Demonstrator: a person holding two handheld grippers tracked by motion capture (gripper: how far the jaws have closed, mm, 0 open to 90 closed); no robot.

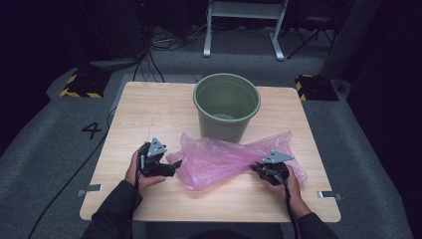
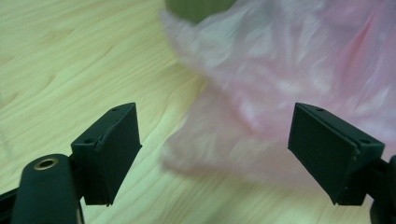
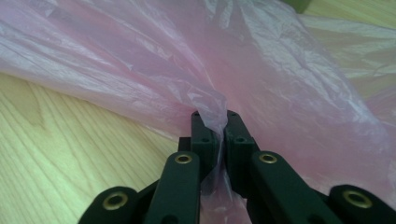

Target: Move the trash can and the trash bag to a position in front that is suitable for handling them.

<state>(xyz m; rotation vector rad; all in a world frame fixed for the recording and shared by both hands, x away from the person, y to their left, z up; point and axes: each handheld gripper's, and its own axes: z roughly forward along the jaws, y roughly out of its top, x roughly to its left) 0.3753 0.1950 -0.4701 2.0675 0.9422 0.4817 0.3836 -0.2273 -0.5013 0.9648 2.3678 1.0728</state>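
One square table (image 1: 149, 107) of pale wood-grain laminate, its corners rounded, carries everything here, standing on grey carpet. Toward its far edge stands a round bucket (image 1: 227, 105) of matte olive-green plastic, smooth-walled, tapering downward and open at the top. Just near of the bucket, across the middle of the table, lies a pink plastic bag (image 1: 224, 158): thin, translucent film, crumpled into soft folds and glossy creases, its far edge touching the bucket's base and one corner stretching toward the right.

At the bag's near-right edge the right gripper (image 3: 215, 135), black with brass-coloured rivets on its linkage, has its jaws pressed together on a gathered fold of the film, which bunches up between the pads. In the high view a grey three-cornered plate sits on top of it.

At the bag's left edge the left gripper (image 2: 215, 149) has its flat, rectangular black jaws spread wide, nothing between the pads; the bag's blurred pink hem lies on the wood just beyond them.
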